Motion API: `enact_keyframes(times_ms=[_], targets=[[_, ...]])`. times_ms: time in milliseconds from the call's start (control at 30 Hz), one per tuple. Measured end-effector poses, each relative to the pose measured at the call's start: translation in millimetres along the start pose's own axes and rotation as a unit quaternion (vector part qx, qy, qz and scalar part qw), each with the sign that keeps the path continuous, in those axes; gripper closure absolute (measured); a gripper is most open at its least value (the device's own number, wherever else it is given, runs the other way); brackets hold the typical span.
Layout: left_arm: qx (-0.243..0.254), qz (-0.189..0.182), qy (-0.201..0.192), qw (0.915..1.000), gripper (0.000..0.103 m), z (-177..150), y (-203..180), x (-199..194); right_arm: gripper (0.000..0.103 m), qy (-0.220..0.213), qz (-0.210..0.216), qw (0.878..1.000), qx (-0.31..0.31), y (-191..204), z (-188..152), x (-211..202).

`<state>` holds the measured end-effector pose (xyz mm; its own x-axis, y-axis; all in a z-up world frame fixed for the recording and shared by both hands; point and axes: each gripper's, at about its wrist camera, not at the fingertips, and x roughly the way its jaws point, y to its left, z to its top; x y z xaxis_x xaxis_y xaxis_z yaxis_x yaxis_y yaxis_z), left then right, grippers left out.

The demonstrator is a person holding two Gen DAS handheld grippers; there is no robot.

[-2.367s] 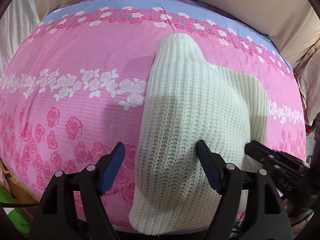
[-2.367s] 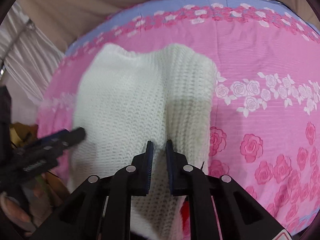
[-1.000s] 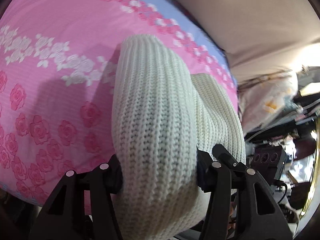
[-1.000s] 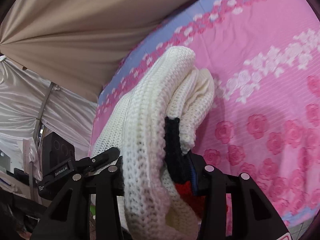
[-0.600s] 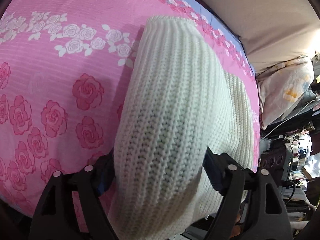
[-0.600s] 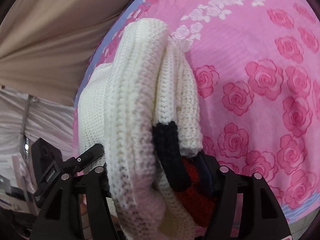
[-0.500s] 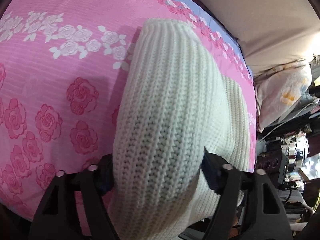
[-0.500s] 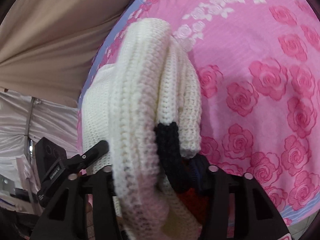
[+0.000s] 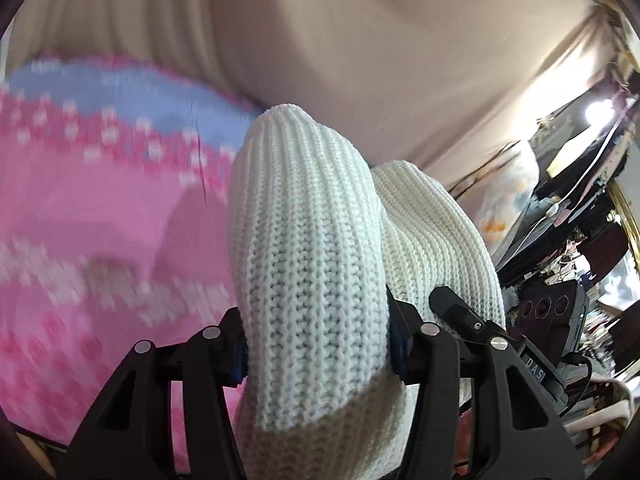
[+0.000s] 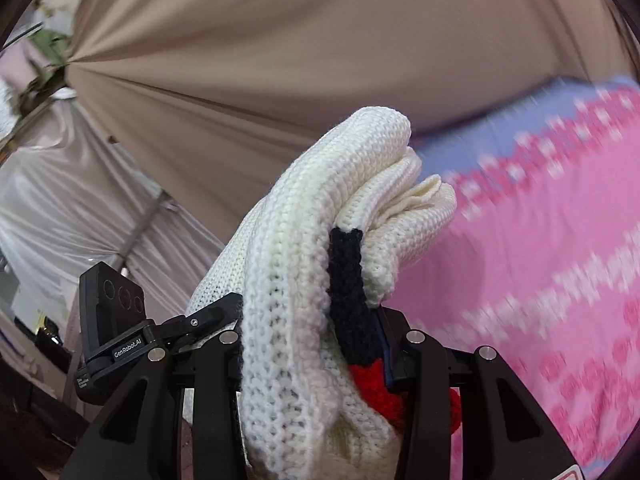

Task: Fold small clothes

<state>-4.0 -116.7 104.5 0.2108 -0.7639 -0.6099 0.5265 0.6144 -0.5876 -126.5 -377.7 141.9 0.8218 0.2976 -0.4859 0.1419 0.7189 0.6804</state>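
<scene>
A folded white knit sweater (image 9: 308, 248) is held up off the pink floral bedsheet (image 9: 92, 208). My left gripper (image 9: 316, 348) is shut on one end of its thick fold. My right gripper (image 10: 316, 344) is shut on the other end of the sweater (image 10: 296, 248), where black and red knit trim (image 10: 352, 292) shows between the layers. Each view shows the other gripper beside the sweater: the right one (image 9: 472, 320) in the left wrist view, the left one (image 10: 192, 324) in the right wrist view.
A beige curtain (image 9: 360, 48) hangs behind the bed. The bedsheet (image 10: 540, 248) lies to the right in the right wrist view. White drapery (image 10: 60, 200) hangs on the left. Cluttered shelves and cables (image 9: 580, 200) stand to the right of the bed.
Both grippers have lifted the folded sweater up off the bed and tilted upward. The curtain now fills the top of both views, and the bed is motion-blurred.
</scene>
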Motion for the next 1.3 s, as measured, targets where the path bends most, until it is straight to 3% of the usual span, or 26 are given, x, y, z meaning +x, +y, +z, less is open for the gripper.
enact_keyframes(times_ms=[167,433,567,600,667,700,733,767,800,933,1067,1133,1200,1300], targets=[[0.056,0.004,-0.076,0.9956,0.052,42,-2,-76,0.064,-0.047,0.046,0.996,-0.054,68,26,10],[0.073,0.026,-0.140,0.9871,0.049,83,44,-131,0.063,-0.033,0.079,0.993,-0.086,127,45,73],[0.046,0.070,-0.115,0.9899,0.040,84,116,-96,0.051,0.023,0.049,0.996,-0.067,94,17,158],[0.037,0.106,-0.098,0.9888,0.037,79,150,-70,0.043,0.046,0.024,0.997,-0.054,73,1,191],[0.012,0.157,-0.058,0.9859,0.034,64,207,-24,0.042,0.091,-0.053,0.994,-0.031,24,-34,243],[-0.012,0.202,-0.027,0.9790,0.038,49,245,5,0.055,0.125,-0.117,0.985,-0.014,-4,-56,266],[-0.027,0.248,0.010,0.9684,0.060,35,274,24,0.071,0.149,-0.144,0.978,0.007,-20,-70,274],[-0.040,0.282,0.061,0.9566,0.075,20,299,37,0.097,0.161,-0.143,0.976,0.034,-29,-79,274],[-0.053,0.271,0.072,0.9583,0.075,13,309,32,0.098,0.152,-0.137,0.978,0.042,-27,-86,263],[-0.049,0.253,0.020,0.9660,0.072,11,297,-8,0.099,0.123,-0.134,0.983,-0.031,27,-80,241],[-0.025,0.234,0.000,0.9719,0.064,26,272,-5,0.099,0.136,-0.120,0.981,-0.069,57,-74,272],[-0.002,0.260,0.013,0.9655,0.053,26,272,21,0.099,0.175,-0.148,0.969,-0.091,48,-86,309],[0.000,0.297,0.042,0.9540,0.052,19,289,50,0.103,0.216,-0.201,0.952,-0.087,16,-102,340],[-0.021,0.286,0.053,0.9565,0.052,15,301,56,0.103,0.198,-0.195,0.959,-0.057,18,-94,329]])
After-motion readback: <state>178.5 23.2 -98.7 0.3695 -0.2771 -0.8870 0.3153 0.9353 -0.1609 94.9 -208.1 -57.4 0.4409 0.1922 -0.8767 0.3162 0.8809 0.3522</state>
